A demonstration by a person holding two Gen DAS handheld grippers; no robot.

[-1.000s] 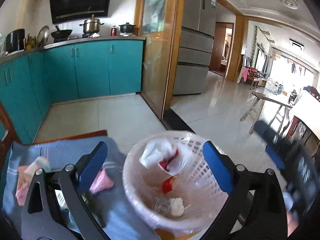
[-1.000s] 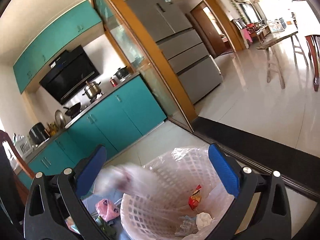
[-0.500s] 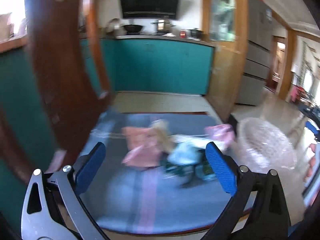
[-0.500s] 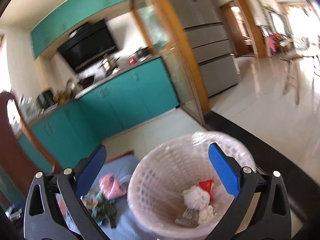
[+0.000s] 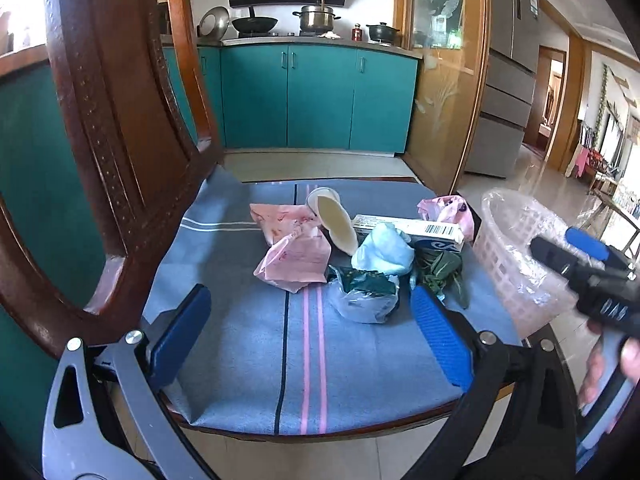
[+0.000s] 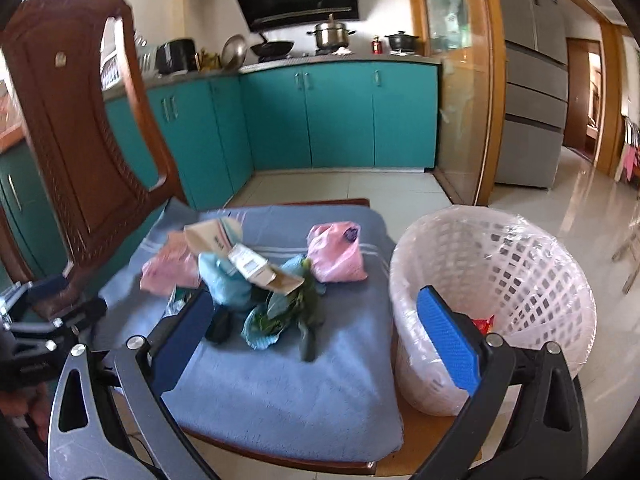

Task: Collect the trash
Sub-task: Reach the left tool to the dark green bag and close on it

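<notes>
Trash lies heaped on a blue cloth [image 5: 256, 332] over a wooden chair seat: pink bags [image 5: 294, 258], a pale blue wad [image 5: 384, 250], a white carton [image 5: 408, 226], a clear bag with dark contents [image 5: 366, 294], green leaves [image 5: 438, 268] and a cream lid [image 5: 336, 222]. A white lattice basket [image 6: 492, 296] with a clear liner stands right of the seat, with a red wrapper [image 6: 484, 324] inside. My left gripper [image 5: 310, 338] is open and empty before the heap. My right gripper [image 6: 316, 340] is open and empty, over the seat's right side beside the basket.
The carved chair back [image 5: 116, 128] rises on the left, close to the left gripper. Teal kitchen cabinets [image 5: 316, 96] and a glass partition [image 5: 444, 80] stand behind. Tiled floor [image 6: 592, 208] spreads to the right. A hand [image 5: 608, 376] holds the right gripper.
Both grippers swung left from above the basket to face the chair seat. The white wad falling a second ago now lies in the basket. Both stay open.
</notes>
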